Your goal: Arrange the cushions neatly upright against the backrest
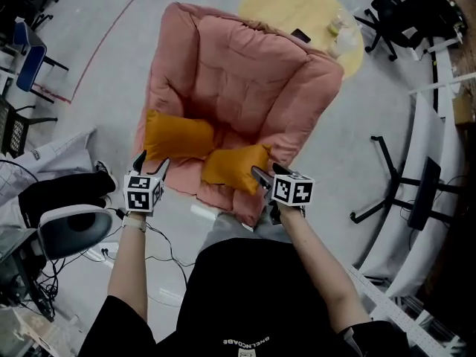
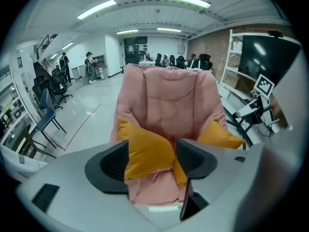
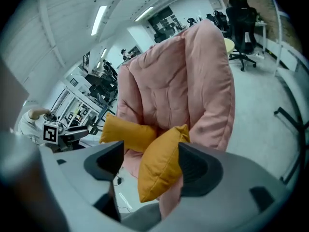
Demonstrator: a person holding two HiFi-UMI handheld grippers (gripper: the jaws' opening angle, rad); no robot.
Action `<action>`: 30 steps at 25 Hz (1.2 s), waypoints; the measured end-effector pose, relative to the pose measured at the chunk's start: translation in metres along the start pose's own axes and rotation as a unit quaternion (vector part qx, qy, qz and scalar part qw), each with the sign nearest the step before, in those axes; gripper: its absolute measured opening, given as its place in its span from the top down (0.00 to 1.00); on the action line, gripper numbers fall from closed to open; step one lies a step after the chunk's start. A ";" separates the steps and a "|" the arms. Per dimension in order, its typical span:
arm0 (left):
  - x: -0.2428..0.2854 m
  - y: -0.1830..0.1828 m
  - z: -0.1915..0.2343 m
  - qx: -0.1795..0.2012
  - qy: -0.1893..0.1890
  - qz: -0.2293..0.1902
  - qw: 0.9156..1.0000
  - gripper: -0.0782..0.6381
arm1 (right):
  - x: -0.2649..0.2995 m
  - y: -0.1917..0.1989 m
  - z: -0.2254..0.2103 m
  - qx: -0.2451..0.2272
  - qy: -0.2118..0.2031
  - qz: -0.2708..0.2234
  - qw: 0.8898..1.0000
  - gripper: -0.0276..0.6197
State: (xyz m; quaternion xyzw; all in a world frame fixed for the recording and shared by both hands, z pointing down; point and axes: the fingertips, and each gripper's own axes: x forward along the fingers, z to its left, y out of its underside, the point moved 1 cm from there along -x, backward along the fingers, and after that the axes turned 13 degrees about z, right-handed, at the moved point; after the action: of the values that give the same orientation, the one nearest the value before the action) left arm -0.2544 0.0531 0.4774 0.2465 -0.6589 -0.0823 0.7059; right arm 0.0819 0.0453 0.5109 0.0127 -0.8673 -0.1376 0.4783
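Note:
A pink padded lounge chair (image 1: 245, 73) stands in front of me with two orange cushions lying across the front of its seat. The left cushion (image 1: 178, 136) lies flat, and my left gripper (image 1: 152, 162) is open at its near corner. In the left gripper view that cushion (image 2: 145, 151) shows between the spread jaws, untouched by the pads. The right cushion (image 1: 234, 166) leans at the seat's front edge. My right gripper (image 1: 266, 175) is open beside it. In the right gripper view this cushion (image 3: 161, 161) sits between the jaws, loose.
A round yellow table (image 1: 297, 6) with a bottle stands behind the chair. Black office chairs (image 1: 394, 13) and a black stand (image 1: 387, 184) are at the right. A blue chair (image 1: 30, 58), a grey-white device (image 1: 74, 229) and floor cables are at the left.

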 end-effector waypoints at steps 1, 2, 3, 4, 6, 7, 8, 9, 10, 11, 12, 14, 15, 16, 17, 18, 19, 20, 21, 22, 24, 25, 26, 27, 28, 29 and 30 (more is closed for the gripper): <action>0.012 0.000 0.007 -0.002 -0.001 0.008 1.000 0.46 | 0.006 0.002 -0.004 0.006 0.004 0.005 1.000 0.43; 0.023 -0.001 0.014 -0.005 -0.002 0.015 1.000 0.45 | 0.011 0.003 -0.007 0.014 0.006 0.010 1.000 0.42; 0.033 -0.002 0.021 -0.010 -0.002 0.019 1.000 0.44 | 0.017 0.004 -0.010 0.022 0.008 0.014 1.000 0.41; 0.042 -0.003 0.028 -0.017 -0.002 0.023 1.000 0.42 | 0.022 0.006 -0.012 0.032 0.009 0.019 0.999 0.40; 0.060 -0.004 0.042 -0.026 -0.004 0.034 0.999 0.40 | 0.033 0.011 -0.019 0.050 0.013 0.029 0.998 0.38; 0.069 -0.003 0.048 -0.028 -0.006 0.041 0.999 0.39 | 0.037 0.014 -0.023 0.057 0.016 0.034 0.998 0.37; 0.078 -0.001 0.053 -0.027 -0.010 0.050 0.998 0.38 | 0.042 0.018 -0.027 0.062 0.019 0.038 0.997 0.37; 0.087 0.002 0.057 -0.025 -0.011 0.059 0.998 0.37 | 0.046 0.021 -0.031 0.066 0.021 0.042 0.997 0.36; 0.095 0.006 0.059 -0.025 -0.009 0.070 0.997 0.37 | 0.050 0.025 -0.034 0.069 0.021 0.047 0.996 0.36; 0.103 0.011 0.060 -0.025 -0.006 0.082 0.996 0.37 | 0.053 0.029 -0.037 0.071 0.020 0.051 0.996 0.36; 0.111 0.016 0.061 -0.026 -0.003 0.093 0.995 0.37 | 0.056 0.033 -0.038 0.074 0.018 0.055 0.996 0.35; 0.122 0.026 0.062 -0.023 -0.003 0.109 0.994 0.37 | 0.062 0.039 -0.039 0.073 0.015 0.061 0.995 0.35; 0.126 0.029 0.063 -0.021 -0.004 0.112 0.993 0.37 | 0.064 0.041 -0.038 0.072 0.013 0.063 0.995 0.35; 0.128 0.031 0.064 -0.020 -0.005 0.112 0.994 0.37 | 0.066 0.042 -0.037 0.075 0.008 0.062 0.995 0.35; 0.129 0.031 0.064 -0.023 -0.004 0.109 0.994 0.37 | 0.067 0.043 -0.037 0.082 -0.001 0.060 0.995 0.35; 0.129 0.031 0.065 -0.026 -0.003 0.105 0.994 0.37 | 0.069 0.043 -0.036 0.093 -0.013 0.057 0.994 0.35; 0.130 0.031 0.065 -0.028 -0.003 0.103 0.994 0.37 | 0.072 0.042 -0.036 0.106 -0.026 0.055 0.993 0.35; 0.129 0.031 0.064 -0.028 -0.004 0.101 0.994 0.37 | 0.074 0.042 -0.036 0.119 -0.039 0.053 0.991 0.35; 0.129 0.031 0.062 -0.026 -0.006 0.101 0.995 0.39 | 0.076 0.042 -0.036 0.134 -0.054 0.051 0.988 0.35; 0.128 0.032 0.059 -0.023 -0.008 0.101 0.995 0.42 | 0.078 0.042 -0.036 0.148 -0.070 0.049 0.985 0.35; 0.125 0.034 0.051 -0.014 -0.013 0.100 0.995 0.48 | 0.081 0.039 -0.035 0.168 -0.094 0.041 0.980 0.36; 0.123 0.036 0.047 -0.009 -0.015 0.100 0.995 0.50 | 0.084 0.038 -0.035 0.174 -0.100 0.038 0.979 0.36; 0.122 0.038 0.044 -0.006 -0.015 0.101 0.995 0.52 | 0.086 0.036 -0.034 0.176 -0.102 0.035 0.978 0.36; 0.121 0.041 0.042 -0.004 -0.015 0.101 0.995 0.54 | 0.088 0.035 -0.033 0.177 -0.102 0.035 0.978 0.36; 0.120 0.044 0.040 -0.005 -0.015 0.102 0.995 0.55 | 0.089 0.034 -0.033 0.176 -0.101 0.037 0.979 0.37; 0.119 0.046 0.038 -0.006 -0.013 0.102 0.995 0.56 | 0.089 0.034 -0.033 0.173 -0.099 0.040 0.979 0.40; 0.117 0.048 0.036 -0.009 -0.011 0.101 0.995 0.57 | 0.088 0.034 -0.033 0.169 -0.097 0.044 0.980 0.43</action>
State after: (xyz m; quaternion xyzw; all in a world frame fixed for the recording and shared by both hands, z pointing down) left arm -0.2855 0.0345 0.6038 0.1714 -0.6876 -0.0188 0.7053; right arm 0.0652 0.0573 0.6093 0.0416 -0.9198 0.0313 0.3889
